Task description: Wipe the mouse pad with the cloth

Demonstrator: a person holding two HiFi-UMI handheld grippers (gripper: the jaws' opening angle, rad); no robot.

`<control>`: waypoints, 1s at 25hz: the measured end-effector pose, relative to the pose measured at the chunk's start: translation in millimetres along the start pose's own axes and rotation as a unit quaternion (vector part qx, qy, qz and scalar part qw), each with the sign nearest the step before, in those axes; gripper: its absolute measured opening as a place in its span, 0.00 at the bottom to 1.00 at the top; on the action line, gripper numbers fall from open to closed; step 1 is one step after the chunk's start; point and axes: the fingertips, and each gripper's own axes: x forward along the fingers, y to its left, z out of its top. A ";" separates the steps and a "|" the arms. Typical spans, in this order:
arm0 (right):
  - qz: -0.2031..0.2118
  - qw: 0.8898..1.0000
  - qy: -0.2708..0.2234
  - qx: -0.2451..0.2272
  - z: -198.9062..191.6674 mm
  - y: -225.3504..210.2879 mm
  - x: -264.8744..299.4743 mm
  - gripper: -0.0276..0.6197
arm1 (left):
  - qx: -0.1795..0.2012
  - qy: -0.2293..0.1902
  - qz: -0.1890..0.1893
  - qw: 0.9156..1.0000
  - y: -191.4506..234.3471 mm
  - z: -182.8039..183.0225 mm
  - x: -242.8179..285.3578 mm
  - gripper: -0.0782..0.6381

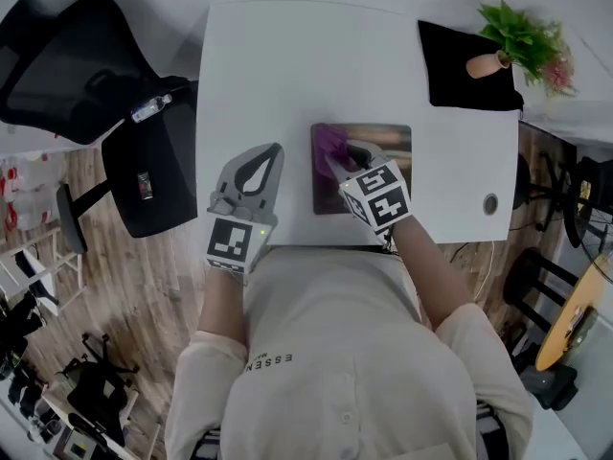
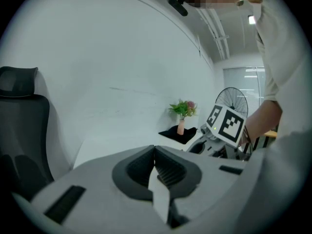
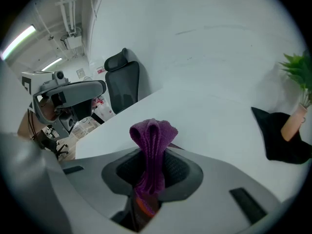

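Note:
A dark mouse pad [image 1: 383, 140] lies near the front edge of the white table [image 1: 287, 65]. My right gripper [image 1: 337, 157] is over the pad's left part, shut on a purple cloth [image 1: 331, 143] that bunches out past its jaws. In the right gripper view the purple cloth [image 3: 152, 145] stands folded between the closed jaws. My left gripper [image 1: 261, 161] rests over the table to the left of the pad, with its jaws together and nothing between them; in the left gripper view the left gripper [image 2: 155, 165] shows closed.
A black cloth mat [image 1: 465, 65] with a small potted plant [image 1: 522, 41] sits at the table's far right corner. A black office chair [image 1: 96, 94] stands left of the table. A round cable hole [image 1: 490, 202] is near the right edge.

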 end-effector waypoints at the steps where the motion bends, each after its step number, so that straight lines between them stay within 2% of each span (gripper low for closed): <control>1: 0.003 1.000 0.006 -0.002 -0.6 -0.6 5.4 0.19 | 0.004 0.002 -0.001 1.000 1.9 -3.2 2.4 0.11; 9: 0.013 0.999 0.041 0.005 -9.0 -8.7 35.8 0.19 | -0.007 0.028 0.010 1.000 12.8 -19.5 5.5 0.11; 13: 0.039 0.998 0.038 0.026 -10.1 -11.6 40.0 0.19 | -0.013 0.033 0.018 0.999 13.0 -18.9 4.8 0.11; 16: 0.049 0.997 0.036 0.035 -11.7 -18.3 36.8 0.19 | -0.013 0.037 0.023 0.999 6.7 -18.4 8.9 0.11; 25: 0.044 0.997 0.043 0.042 -28.1 -51.8 17.1 0.20 | -0.011 0.033 0.027 0.999 -23.2 -6.9 33.7 0.11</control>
